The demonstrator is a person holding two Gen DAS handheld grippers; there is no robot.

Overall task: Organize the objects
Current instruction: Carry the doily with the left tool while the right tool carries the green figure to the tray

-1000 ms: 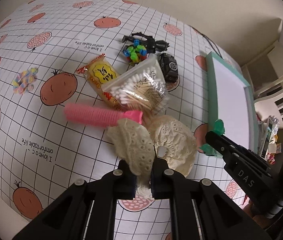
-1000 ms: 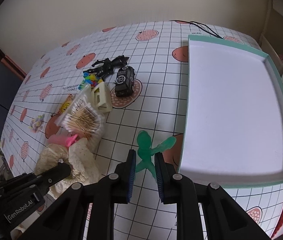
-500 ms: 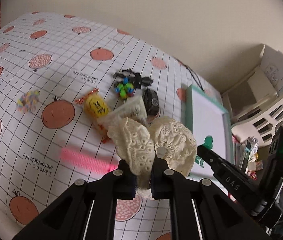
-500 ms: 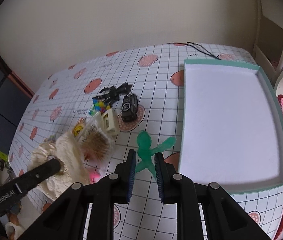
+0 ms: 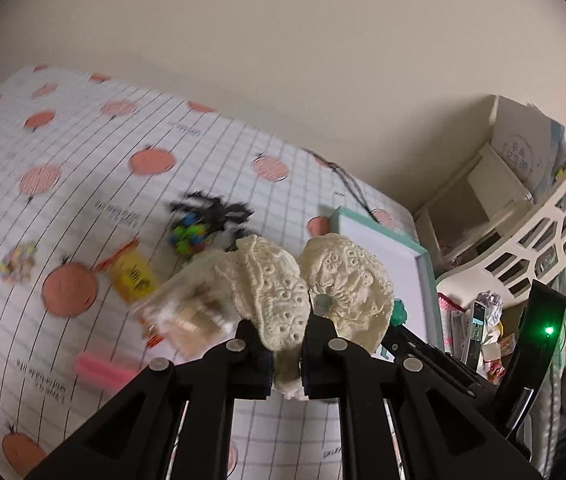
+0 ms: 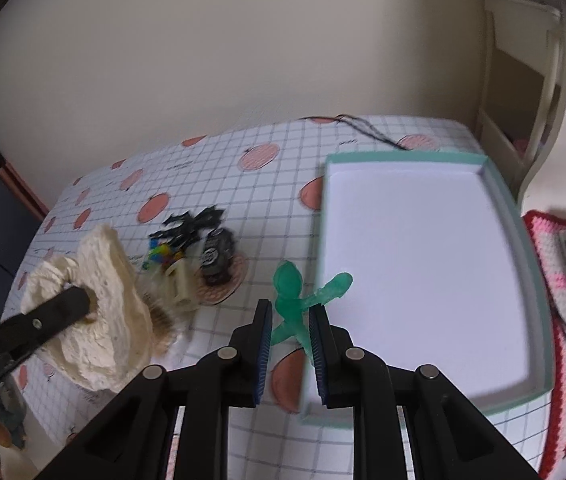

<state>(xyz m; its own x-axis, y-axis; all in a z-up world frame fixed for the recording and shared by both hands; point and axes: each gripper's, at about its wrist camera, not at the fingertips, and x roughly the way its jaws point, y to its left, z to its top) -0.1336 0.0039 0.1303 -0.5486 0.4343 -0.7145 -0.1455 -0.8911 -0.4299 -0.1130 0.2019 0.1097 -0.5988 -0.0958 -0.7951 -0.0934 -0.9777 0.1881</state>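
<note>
Right wrist: green figure (image 6: pixel 290 303) upright (head (image 6: pixel 288 277) toward wall).

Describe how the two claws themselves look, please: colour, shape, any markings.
Both are matte black plastic with angular arms and silver round screws. The right claw has blue ribbed pads. The left claw has dark pads; its arm bears white lettering in the right view. A green light glows on the right one's body.

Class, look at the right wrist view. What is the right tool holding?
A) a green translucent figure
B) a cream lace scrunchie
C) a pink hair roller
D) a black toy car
A: the right tool is shut on the green translucent figure, whose body sits between its fingers; the cream lace scrunchie is in the left tool.
</note>
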